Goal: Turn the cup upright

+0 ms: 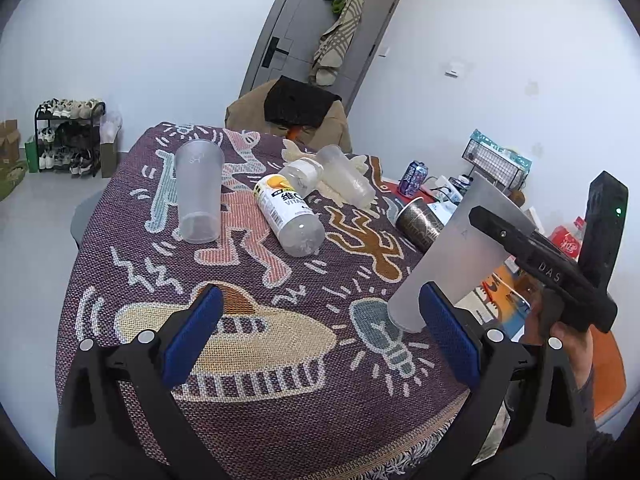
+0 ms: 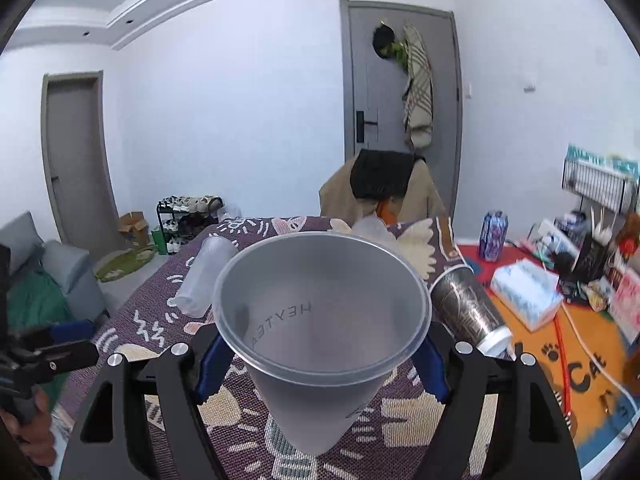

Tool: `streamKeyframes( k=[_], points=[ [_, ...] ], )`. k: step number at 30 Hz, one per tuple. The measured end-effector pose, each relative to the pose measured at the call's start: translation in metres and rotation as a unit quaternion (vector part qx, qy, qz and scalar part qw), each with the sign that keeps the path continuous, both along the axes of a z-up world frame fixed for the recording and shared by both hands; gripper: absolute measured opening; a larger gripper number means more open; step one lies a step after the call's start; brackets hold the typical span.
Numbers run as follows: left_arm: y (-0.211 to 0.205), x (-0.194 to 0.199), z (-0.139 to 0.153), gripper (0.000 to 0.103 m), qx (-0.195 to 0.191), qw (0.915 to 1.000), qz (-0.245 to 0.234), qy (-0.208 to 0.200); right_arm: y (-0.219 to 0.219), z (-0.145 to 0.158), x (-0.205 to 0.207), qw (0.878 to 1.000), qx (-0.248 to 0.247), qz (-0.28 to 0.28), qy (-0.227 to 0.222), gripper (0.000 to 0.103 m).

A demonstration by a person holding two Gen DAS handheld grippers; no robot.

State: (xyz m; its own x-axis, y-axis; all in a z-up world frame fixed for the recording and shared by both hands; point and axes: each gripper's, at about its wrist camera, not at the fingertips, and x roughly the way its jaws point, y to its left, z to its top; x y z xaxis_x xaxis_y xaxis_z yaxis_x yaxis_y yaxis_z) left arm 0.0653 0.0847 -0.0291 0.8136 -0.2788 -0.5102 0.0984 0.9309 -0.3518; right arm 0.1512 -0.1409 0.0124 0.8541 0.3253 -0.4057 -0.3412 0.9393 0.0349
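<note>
A frosted plastic cup (image 2: 320,336) is clamped between my right gripper's blue pads (image 2: 212,360), mouth toward the camera, base close to the patterned cloth. In the left wrist view the same cup (image 1: 452,248) stands tilted at the right, mouth up, with my right gripper (image 1: 516,240) shut on it. My left gripper (image 1: 320,332) is open and empty, low over the cloth, just left of the cup's base. A dark patterned cup (image 1: 420,220) lies on its side beyond it and also shows in the right wrist view (image 2: 468,308).
On the cloth-covered table (image 1: 256,420) stand an upside-down clear cup (image 1: 199,192), a lying vitamin bottle (image 1: 286,212) and a lying clear cup (image 1: 346,176). A blue can (image 1: 414,178), tissue box (image 2: 524,294) and clutter sit at the right. A chair (image 2: 384,192) stands behind.
</note>
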Motion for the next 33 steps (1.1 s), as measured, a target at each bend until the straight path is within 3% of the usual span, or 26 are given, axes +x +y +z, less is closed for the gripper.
streamKeyframes(
  k=[7, 10, 18, 25, 33],
  points=[
    [0.007, 0.000, -0.004, 0.097, 0.006, 0.9998, 0.018, 0.005, 0.029, -0.030, 0.000, 0.999, -0.030, 0.018, -0.003, 0.077],
    [0.007, 0.003, -0.005, 0.097, 0.007, 0.9998, 0.018, 0.007, 0.033, -0.033, -0.009, 0.999, -0.034, 0.025, -0.004, 0.095],
    [0.006, -0.004, 0.003, 0.097, 0.021, 0.9991, 0.028, -0.023, 0.011, -0.027, -0.034, 0.999, -0.001, 0.032, 0.012, 0.095],
    [-0.011, -0.011, 0.015, 0.097, 0.039, 0.9976, 0.019, -0.054, -0.012, -0.032, -0.068, 1.000, 0.013, 0.017, -0.002, 0.095],
    [-0.042, -0.032, 0.023, 0.097, 0.090, 0.9912, 0.019, -0.095, -0.039, -0.045, -0.089, 1.000, 0.006, -0.006, 0.001, 0.096]
  ],
)
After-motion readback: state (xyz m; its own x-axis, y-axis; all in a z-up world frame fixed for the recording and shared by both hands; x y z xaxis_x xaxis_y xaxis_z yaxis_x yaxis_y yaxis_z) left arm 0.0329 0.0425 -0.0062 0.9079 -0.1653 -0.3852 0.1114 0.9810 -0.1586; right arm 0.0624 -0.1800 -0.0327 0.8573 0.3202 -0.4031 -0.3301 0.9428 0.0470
